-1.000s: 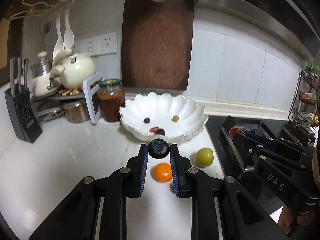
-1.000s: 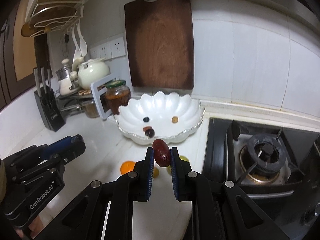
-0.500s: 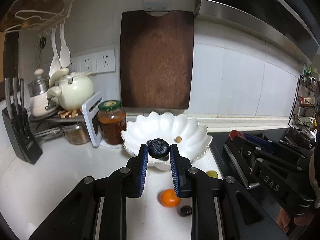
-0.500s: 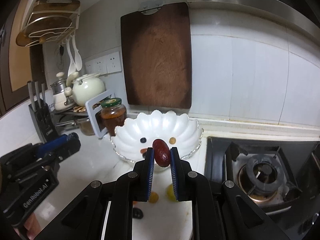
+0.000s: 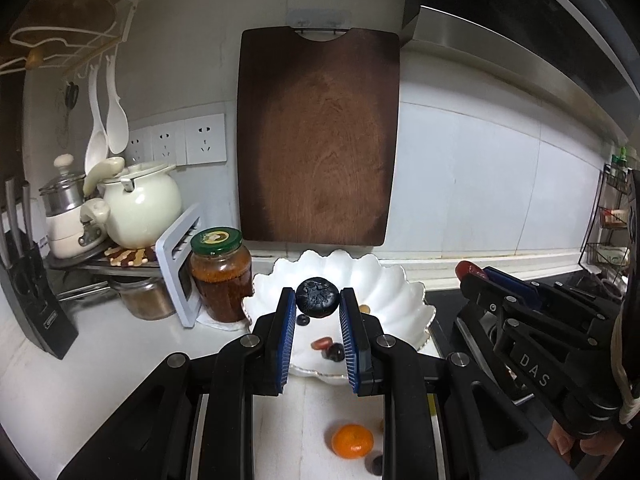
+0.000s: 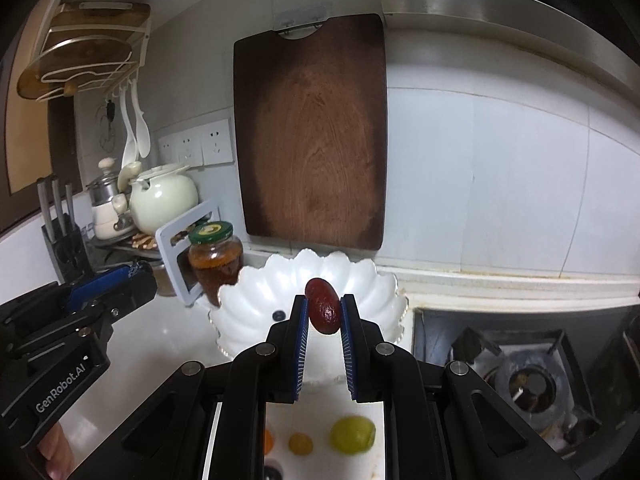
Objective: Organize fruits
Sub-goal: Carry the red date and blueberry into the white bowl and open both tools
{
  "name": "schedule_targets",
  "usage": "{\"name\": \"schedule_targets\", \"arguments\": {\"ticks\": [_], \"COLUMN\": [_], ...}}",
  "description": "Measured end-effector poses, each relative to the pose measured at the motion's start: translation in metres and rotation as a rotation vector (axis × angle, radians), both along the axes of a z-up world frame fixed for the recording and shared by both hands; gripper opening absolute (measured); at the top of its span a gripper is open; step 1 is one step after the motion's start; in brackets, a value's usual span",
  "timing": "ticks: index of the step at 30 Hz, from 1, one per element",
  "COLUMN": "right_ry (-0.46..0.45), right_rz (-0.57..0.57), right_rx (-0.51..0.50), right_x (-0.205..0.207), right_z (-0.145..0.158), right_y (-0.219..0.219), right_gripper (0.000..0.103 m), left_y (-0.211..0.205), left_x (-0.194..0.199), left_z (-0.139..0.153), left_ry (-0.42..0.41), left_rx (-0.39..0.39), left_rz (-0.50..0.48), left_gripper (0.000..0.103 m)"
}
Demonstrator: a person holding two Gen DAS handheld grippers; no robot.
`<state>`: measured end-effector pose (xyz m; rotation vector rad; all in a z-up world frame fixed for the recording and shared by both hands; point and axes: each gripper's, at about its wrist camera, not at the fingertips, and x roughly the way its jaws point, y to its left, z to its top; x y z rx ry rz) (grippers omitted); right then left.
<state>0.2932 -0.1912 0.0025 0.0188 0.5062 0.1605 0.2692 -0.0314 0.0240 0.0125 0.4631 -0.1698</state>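
My left gripper (image 5: 318, 303) is shut on a dark wrinkled fruit (image 5: 318, 302), held over the near rim of the white scalloped bowl (image 5: 396, 292). My right gripper (image 6: 323, 307) is shut on a dark red date (image 6: 323, 312), also over the bowl (image 6: 248, 292). The bowl holds several small fruits (image 5: 322, 343). An orange mandarin (image 5: 353, 440) and a small dark fruit (image 5: 375, 463) lie on the counter below the left gripper. A green fruit (image 6: 353, 435) and a small yellow fruit (image 6: 301, 443) lie below the right gripper.
A jar with a green lid (image 5: 220, 272) stands left of the bowl, with a white rack (image 5: 176, 264), pots (image 5: 140, 208) and a knife block (image 5: 36, 304) further left. A dark cutting board (image 5: 320, 136) hangs behind. The gas stove (image 6: 528, 384) is at the right.
Both grippers have risen and moved forward with their fruits, from above the loose fruits on the counter to over the bowl.
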Motion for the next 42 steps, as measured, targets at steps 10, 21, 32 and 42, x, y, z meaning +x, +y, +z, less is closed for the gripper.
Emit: {"name": "schedule_targets", "arguments": {"ticks": [10, 21, 32, 42], "right_ry": [0.005, 0.067, 0.164, 0.250], "right_rz": [-0.007, -0.012, -0.024, -0.020], "right_rx": [-0.033, -0.054, -0.051, -0.088], "right_x": [0.041, 0.097, 0.150, 0.183], "right_z": [0.006, -0.003, -0.023, -0.046], "right_y": [0.004, -0.001, -0.006, -0.003], "right_gripper": [0.018, 0.018, 0.018, 0.018], "left_y": [0.000, -0.005, -0.007, -0.019], "left_x": [0.051, 0.114, 0.170, 0.215], "left_z": [0.000, -0.009, -0.033, -0.062], "left_ry": [0.044, 0.101, 0.218, 0.368], "left_rx": [-0.007, 0.000, -0.004, 0.049], "left_rz": [-0.019, -0.017, -0.009, -0.016], "left_gripper": [0.023, 0.023, 0.023, 0.023]}}
